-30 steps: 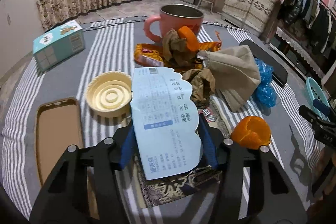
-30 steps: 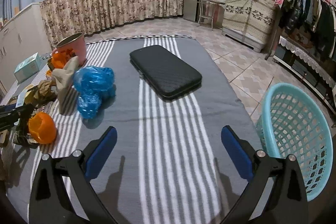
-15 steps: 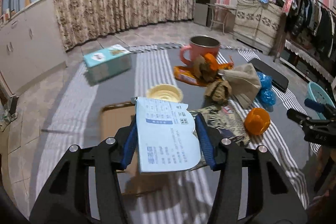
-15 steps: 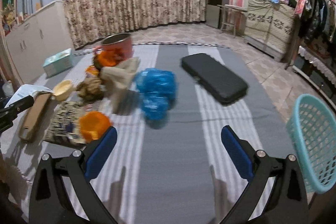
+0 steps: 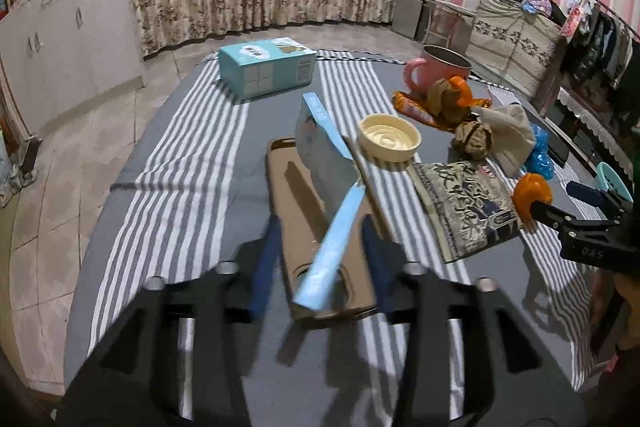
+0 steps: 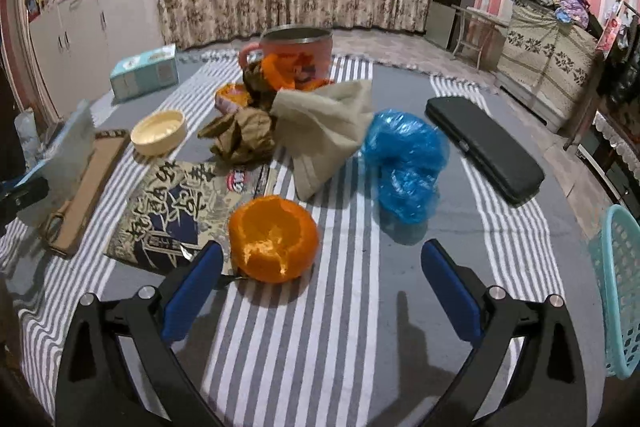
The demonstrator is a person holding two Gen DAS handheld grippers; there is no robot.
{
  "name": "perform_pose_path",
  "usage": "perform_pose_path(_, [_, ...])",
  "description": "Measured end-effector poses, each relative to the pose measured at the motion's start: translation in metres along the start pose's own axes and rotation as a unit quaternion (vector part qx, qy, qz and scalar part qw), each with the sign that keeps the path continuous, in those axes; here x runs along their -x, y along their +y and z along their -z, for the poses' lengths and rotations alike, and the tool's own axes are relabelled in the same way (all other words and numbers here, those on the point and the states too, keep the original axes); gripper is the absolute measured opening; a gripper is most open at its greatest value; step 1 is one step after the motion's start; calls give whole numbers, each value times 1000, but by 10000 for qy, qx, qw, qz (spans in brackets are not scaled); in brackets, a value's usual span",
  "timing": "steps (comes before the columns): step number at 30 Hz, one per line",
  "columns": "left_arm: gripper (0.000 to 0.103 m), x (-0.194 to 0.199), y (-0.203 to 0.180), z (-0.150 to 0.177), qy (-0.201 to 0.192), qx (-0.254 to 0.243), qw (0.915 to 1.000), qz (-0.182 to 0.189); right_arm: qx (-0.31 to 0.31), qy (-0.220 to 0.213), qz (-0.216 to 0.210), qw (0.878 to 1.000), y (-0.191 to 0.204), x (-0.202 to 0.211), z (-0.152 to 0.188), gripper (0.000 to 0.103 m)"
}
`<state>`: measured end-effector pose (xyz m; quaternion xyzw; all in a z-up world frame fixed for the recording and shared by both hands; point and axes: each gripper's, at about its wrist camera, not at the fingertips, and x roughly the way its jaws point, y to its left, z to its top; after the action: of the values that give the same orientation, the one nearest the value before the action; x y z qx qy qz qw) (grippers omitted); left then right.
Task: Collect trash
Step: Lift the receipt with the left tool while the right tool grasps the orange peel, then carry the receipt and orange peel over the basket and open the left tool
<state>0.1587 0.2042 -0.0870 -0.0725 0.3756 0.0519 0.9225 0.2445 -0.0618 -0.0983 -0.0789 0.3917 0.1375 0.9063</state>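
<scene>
Left claw (image 5: 320, 225) first: a second ago the pale blue paper packet (image 5: 320, 155) lay flat across its fingers. Now it stands edge-on and bowed, lifted off the table (image 6: 320, 347) and hanging above the brown phone case (image 5: 296, 195), well to the left of the orange peel (image 6: 274, 239). The jaws have just been closing with the packet between them. The gap is middling and the packet is up in the air, so I read it as pinched and carried, though blur hides exactly where the pads meet the paper. The view has swung as well: this claw has pulled back from the litter pile behind the peel.

Over to the right claw (image 6: 320, 247). A second ago it faced bare striped cloth with the turquoise basket (image 6: 618, 287) close by. Now it has swept across to the mess, jaws spread wide with nothing between them, and the peel sits just ahead of its left finger. The blue plastic bag (image 6: 404, 163) lies to the right of the peel and a little beyond it. The basket is now far to the right of the peel, at the edge of the view.

For the job, that means one piece of trash is in hand but still a long way from the basket. My guess is the peel is the right claw's next pick. The buckled packet looks like a shaky hold and could slip.
</scene>
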Motion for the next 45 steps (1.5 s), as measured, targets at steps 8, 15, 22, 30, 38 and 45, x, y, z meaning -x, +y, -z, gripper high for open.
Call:
perform_pose_path(8, [53,-9,-3,-2,70,4,9999,81,-56,150,-530,9985,-6,-8,-1,61])
perform_pose_path(15, [8,-24,-7,-6,313,19,9993,214,113,32,-744,9972,2,-5,0,39])
perform_pose_path(22, [7,-17,-7,-7,174,-71,9998,-55,307,-450,-427,9976,-14,29,-2,38])
perform_pose_path(30, [7,1,-30,-27,-165,-183,9997,-45,-159,-952,83,9953,-98,97,-9,38])
perform_pose_path(38, [7,17,-89,-47,-427,-547,9975,147,-695,-1170,638,9886,-188,129,8,38])
perform_pose_path(45, [7,19,-168,-59,-608,-905,9926,526,-918,-1121,1012,9843,-243,137,28,38])
